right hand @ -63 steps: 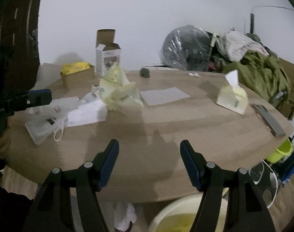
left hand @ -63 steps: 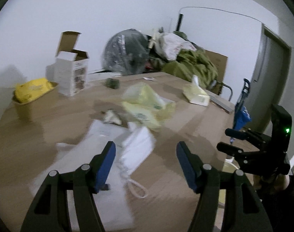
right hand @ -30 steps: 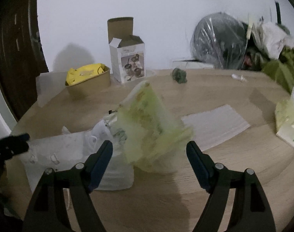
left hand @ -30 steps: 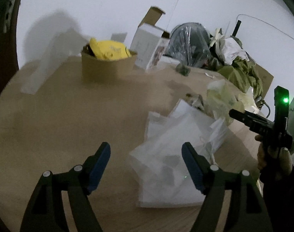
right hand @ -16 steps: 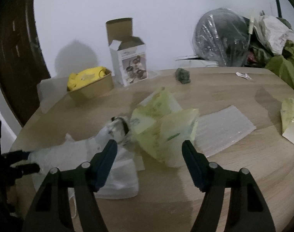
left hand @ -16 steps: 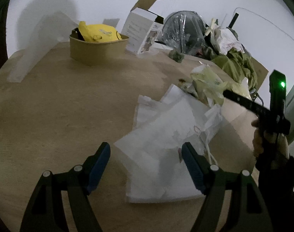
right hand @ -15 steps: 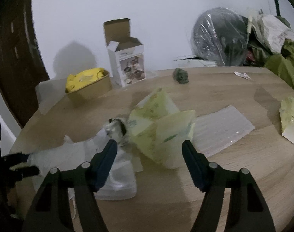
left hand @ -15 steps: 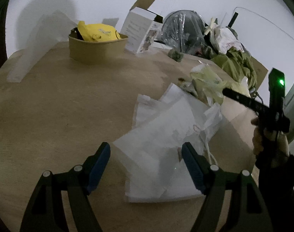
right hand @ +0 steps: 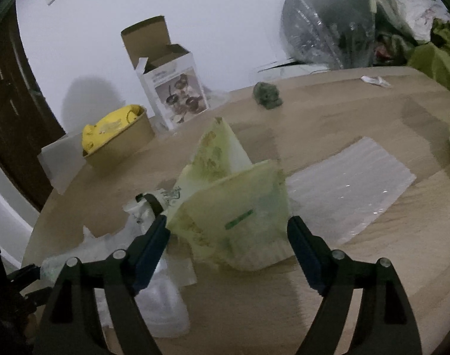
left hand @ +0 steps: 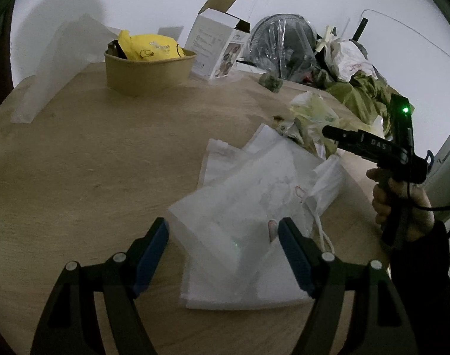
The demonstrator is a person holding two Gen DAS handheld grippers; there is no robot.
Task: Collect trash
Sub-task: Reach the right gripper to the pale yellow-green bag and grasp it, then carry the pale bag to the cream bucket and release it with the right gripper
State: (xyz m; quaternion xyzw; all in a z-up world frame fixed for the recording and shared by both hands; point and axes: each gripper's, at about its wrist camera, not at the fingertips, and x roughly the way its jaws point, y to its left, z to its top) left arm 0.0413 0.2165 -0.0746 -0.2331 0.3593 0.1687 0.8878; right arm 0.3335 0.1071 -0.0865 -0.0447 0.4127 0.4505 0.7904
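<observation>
A heap of white plastic bags (left hand: 254,195) with a face mask (left hand: 322,183) lies on the round wooden table (left hand: 91,153). My left gripper (left hand: 223,236) hovers open just over the heap's near edge, its pads apart from the plastic. A crumpled yellow-green bag (right hand: 234,207) lies further right beside a small crushed wrapper (right hand: 157,201). My right gripper (right hand: 228,227) straddles the yellow-green bag's near side; its jaws are opening and the pads do not press on it. In the left wrist view the right gripper (left hand: 358,142) is held by a hand (left hand: 402,204).
At the back stand a brown paper bowl (left hand: 148,68) holding a yellow bag, an open white carton (right hand: 174,94) and a small green lump (right hand: 268,94). A clear bubble sheet (right hand: 349,183) lies right of the yellow-green bag. A wrapped fan (right hand: 328,23) and clothes sit behind.
The right gripper has come closer and lower over the yellow-green bag and rolled a little; its jaws narrowed, then widened. The left gripper has stayed over the white bags.
</observation>
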